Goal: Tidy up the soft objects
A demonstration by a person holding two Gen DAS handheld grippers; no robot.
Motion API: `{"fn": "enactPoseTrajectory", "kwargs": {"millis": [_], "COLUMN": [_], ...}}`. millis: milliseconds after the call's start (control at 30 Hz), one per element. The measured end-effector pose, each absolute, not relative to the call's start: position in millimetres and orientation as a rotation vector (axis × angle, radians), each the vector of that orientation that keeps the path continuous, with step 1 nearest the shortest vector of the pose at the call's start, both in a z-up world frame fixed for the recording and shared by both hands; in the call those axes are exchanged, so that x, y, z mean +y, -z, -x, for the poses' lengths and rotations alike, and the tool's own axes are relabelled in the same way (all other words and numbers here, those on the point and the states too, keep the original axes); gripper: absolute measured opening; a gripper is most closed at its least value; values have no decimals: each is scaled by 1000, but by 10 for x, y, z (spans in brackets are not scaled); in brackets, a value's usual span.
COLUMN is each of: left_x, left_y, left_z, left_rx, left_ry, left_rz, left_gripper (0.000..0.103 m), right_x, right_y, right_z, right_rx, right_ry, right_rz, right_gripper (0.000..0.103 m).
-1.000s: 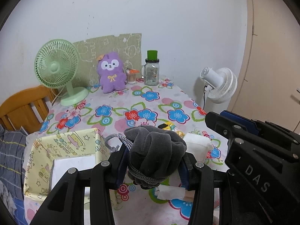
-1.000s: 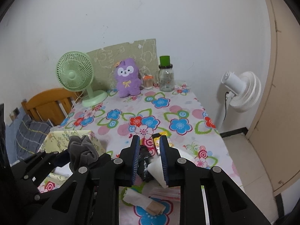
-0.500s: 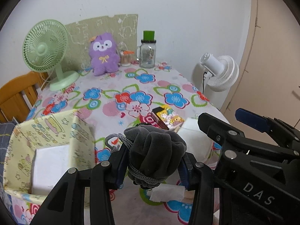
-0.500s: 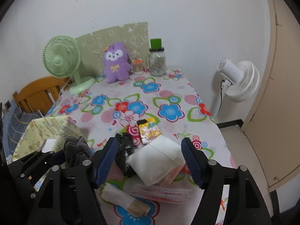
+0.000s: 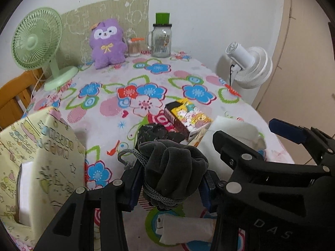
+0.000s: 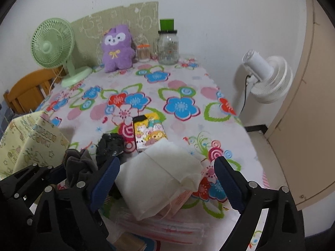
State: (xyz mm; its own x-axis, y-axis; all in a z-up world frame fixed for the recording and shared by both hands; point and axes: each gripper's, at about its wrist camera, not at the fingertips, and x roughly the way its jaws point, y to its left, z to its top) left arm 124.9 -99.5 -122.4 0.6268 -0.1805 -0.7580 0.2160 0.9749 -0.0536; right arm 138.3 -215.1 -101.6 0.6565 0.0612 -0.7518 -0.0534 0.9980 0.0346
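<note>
The left gripper (image 5: pixel 170 185) clamped a grey drawstring pouch (image 5: pixel 173 171). The right gripper (image 6: pixel 167 179), angled downward, was opening wide around a white fabric bundle (image 6: pixel 159 173) without touching it; a black crumpled object (image 6: pixel 110 144) lay at 10 o'clock.

Both wrist views downward, sharing floral table (image 5: pixel 146 87).

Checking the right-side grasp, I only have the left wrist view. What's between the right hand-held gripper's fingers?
Observer: The right hand-held gripper has its jaws opening around the white soft pack. Neither pad touches it.
Operator: Anything under the pack?
Observer: Yes, a clear packet with red stripes lies beneath its near end.
Operator: Is the black bag inside the jaws too?
Observer: No. The black crumpled bag sits outside the gap, just beyond the left-hand fingertip in the right wrist view.
</note>
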Motion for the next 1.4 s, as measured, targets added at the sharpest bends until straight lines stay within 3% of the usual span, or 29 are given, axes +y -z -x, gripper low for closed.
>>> {"fn": "enactPoseTrajectory", "kwargs": {"millis": [600,867,967,1167,1400], "left_x": [-996,-1008,-1007,-998,-996], "left_y": [1532,1541,1514,1413,1230], "left_z": [-1444,-1437,-1417,-1357,-1255], "left_rx": [944,934,930,912,873], "left_ry": [213,216,218,219,223], "left_rz": [-38,-39,-34,-29,-25], "left_gripper": [48,47,47,47,47], "right_x": [-2129,-2072,-2064,-2048,-2016], "right_y": [1448,1379,1328,1177,983], "right_z": [-1635,-1572,-1530,-1450,-1350], "right_rx": [953,939,920,883,848], "right_ry": [-115,-142,-134,-126,-137], "right_rz": [-57,-67,-66,-47,-51], "right_gripper": [91,56,48,35,29]}}
